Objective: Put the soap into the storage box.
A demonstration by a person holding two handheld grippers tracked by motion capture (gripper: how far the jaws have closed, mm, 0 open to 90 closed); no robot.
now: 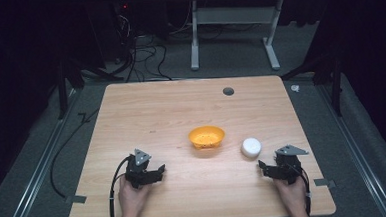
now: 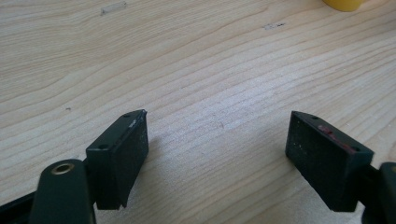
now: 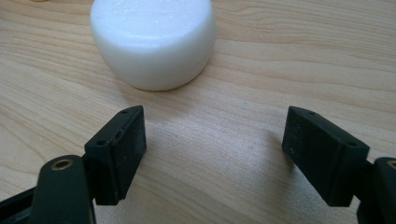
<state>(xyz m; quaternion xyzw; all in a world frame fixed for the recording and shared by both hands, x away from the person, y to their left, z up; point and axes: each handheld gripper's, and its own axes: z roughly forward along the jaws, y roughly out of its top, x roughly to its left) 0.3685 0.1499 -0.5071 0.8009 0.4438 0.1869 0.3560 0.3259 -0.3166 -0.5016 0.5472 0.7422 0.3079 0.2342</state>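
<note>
On the left side of the wooden tabletop (image 1: 156, 110), the left tongs (image 1: 157, 171) rest low near the front edge, held in the person's left hand (image 1: 130, 197), with a black cable trailing back from them. Their jaws stand wide apart with nothing between them; in the left gripper view the bare wood grain lies between the two black pads (image 2: 122, 156), and a sliver of yellow rim shows at the top right corner.

Toward the middle of the tabletop sits an orange bowl (image 1: 206, 136), upright, well apart from the left tongs and ahead of them to their right.

Just to the right of the bowl, near but not touching it, stands a white round puck (image 1: 251, 147), flat side down. In the right gripper view it (image 3: 153, 39) sits ahead of the jaws, shifted toward the left pad, clear of both.

Farthest right, the right tongs (image 1: 262, 168) are held in the person's right hand (image 1: 291, 193), pointing toward the puck and close to it. Their jaws are also spread wide, gripping nothing.
</note>
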